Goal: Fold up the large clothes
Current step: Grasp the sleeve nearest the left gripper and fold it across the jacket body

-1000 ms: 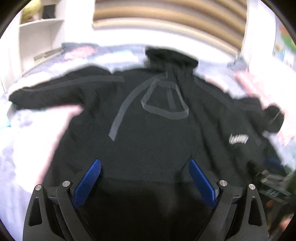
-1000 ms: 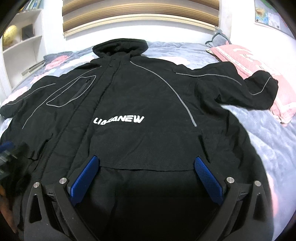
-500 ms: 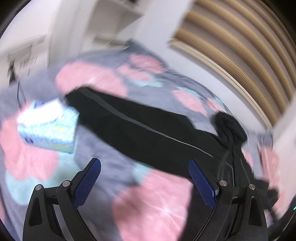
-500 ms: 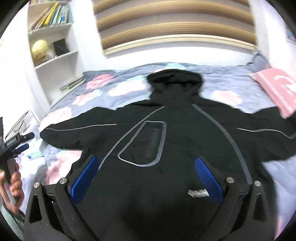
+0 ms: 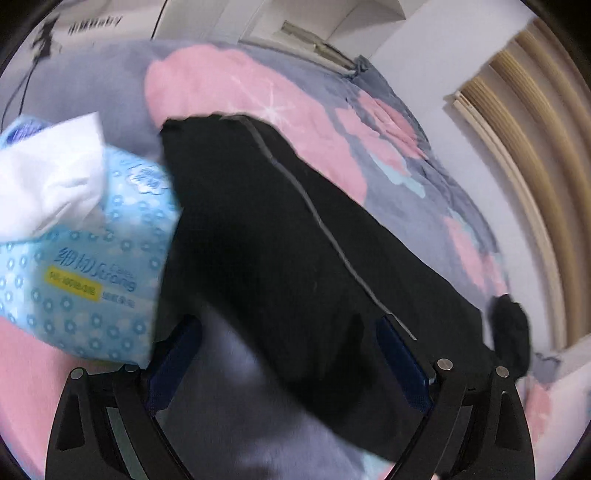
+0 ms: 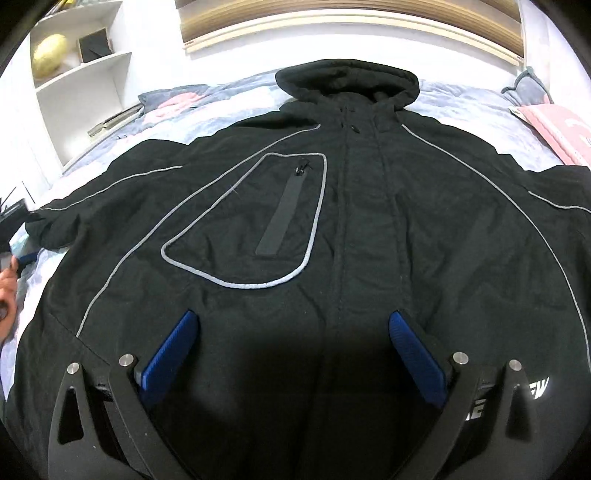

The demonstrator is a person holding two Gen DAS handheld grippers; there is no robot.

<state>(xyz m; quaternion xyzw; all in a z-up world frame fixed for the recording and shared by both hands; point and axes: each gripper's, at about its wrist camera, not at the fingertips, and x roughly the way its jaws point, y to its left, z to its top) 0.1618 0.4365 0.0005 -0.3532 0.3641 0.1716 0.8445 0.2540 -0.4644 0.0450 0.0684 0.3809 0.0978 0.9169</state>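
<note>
**My left gripper is now at the sleeve**

Flowery pink and grey bedding covers the bed, and a big black jacket lies flat on it, front up, hood toward the wall with the striped blinds. White shelves stand at the left.

A second ago my left gripper looked at the jacket's chest. Now it has swung out to the side and sees one long black sleeve stretched over the bedding. A blue tissue pack lies right beside the sleeve's cuff end. The jaws have just been closing a little, but they are still wide apart. The sleeve lies under and between them, and the pads do not press on it.

My right gripper has moved too. Before, I saw white letters on the chest in the middle; now I see the grey-trimmed chest pocket, and the letters sit low at the right. Its blue fingers are spread wide and hold nothing.
</note>
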